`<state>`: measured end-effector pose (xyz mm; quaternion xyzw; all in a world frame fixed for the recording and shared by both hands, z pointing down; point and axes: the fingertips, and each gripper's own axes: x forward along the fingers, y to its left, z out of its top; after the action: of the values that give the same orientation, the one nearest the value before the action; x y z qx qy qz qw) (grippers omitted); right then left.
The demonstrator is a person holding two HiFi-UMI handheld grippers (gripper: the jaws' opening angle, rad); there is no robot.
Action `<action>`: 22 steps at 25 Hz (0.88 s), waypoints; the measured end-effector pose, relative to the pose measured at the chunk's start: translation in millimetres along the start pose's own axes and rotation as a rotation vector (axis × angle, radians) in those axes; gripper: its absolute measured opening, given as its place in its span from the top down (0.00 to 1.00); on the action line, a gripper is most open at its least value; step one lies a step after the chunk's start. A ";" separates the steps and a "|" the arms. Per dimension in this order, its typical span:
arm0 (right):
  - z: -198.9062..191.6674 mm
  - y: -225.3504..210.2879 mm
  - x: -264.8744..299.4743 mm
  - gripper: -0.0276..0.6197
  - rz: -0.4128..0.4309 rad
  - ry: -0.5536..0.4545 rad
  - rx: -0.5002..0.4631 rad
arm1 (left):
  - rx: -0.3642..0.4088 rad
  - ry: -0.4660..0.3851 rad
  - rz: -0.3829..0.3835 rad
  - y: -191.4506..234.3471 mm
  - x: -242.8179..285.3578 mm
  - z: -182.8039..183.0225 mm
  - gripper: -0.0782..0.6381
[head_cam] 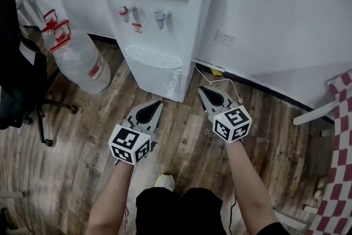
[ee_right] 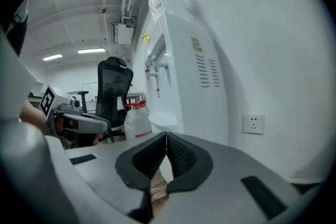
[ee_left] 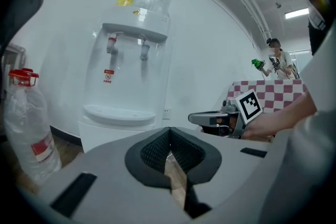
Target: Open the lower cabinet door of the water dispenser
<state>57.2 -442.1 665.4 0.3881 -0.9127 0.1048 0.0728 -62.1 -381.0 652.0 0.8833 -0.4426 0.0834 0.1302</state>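
Nearest, head view: a shoe [head_cam: 164, 181] on the wood floor [head_cam: 77, 173], with both forearms reaching forward, low over the boards.

Left gripper [head_cam: 159, 102]: jaws clenched, tips meeting, nothing held. The left gripper view agrees, showing only floor through the slit behind the pads. It lies just in front of the dispenser [head_cam: 159, 14] base, apart from it.

Right gripper [head_cam: 202, 89]: jaws also closed tight and empty, which the right gripper view confirms. It sits just off the base's right front corner. A thin cable [head_cam: 223, 81] runs on the floor beside it.

Both grippers point toward the dispenser, which stands against the white wall [head_cam: 275, 8].

Door [head_cam: 155, 78]: the lower front panel, directly below the drip tray [head_cam: 154, 56]. It looks shut and flush. Neither gripper touches it.

Above the tray are two taps, a red one [head_cam: 126, 11] and a grey one [head_cam: 160, 17].

A socket [head_cam: 224, 38] is on the wall to the right of the dispenser.

Left of the dispenser, clear bottles [head_cam: 80, 60] with red caps lean on the floor. A black chair [head_cam: 16, 74] stands beside them.

Far right edge: a red-checked cloth [head_cam: 336, 168].

Farthest, left gripper view: a person [ee_left: 276, 58] stands beyond the checked cloth, too small to make out in detail.
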 end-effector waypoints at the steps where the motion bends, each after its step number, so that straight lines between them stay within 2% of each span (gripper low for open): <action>1: -6.5 -2.3 5.0 0.92 0.000 -0.004 -0.010 | 0.002 -0.009 0.004 4.2 2.6 -5.8 0.87; 8: -45.2 -24.9 35.3 0.92 -0.019 -0.018 -0.053 | 0.007 -0.054 0.017 28.6 27.1 -38.0 0.87; 14: -54.3 -37.3 67.7 0.92 -0.017 -0.042 -0.053 | 0.023 -0.037 0.004 27.9 54.9 -55.8 0.87; 15: -55.9 -38.6 73.0 0.90 -0.014 -0.038 -0.059 | 0.025 -0.033 -0.001 25.9 61.0 -57.6 0.87; 17: -59.0 -40.7 81.6 0.76 -0.008 -0.032 -0.060 | 0.032 -0.027 -0.012 21.1 71.4 -59.0 0.87; 22: -60.2 -47.1 98.1 0.66 -0.011 -0.040 -0.051 | 0.041 -0.035 -0.028 16.6 84.4 -52.1 0.87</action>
<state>26.9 -527.1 751.0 0.3934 -0.9142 0.0731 0.0649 -26.9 -438.9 726.4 0.8932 -0.4306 0.0755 0.1054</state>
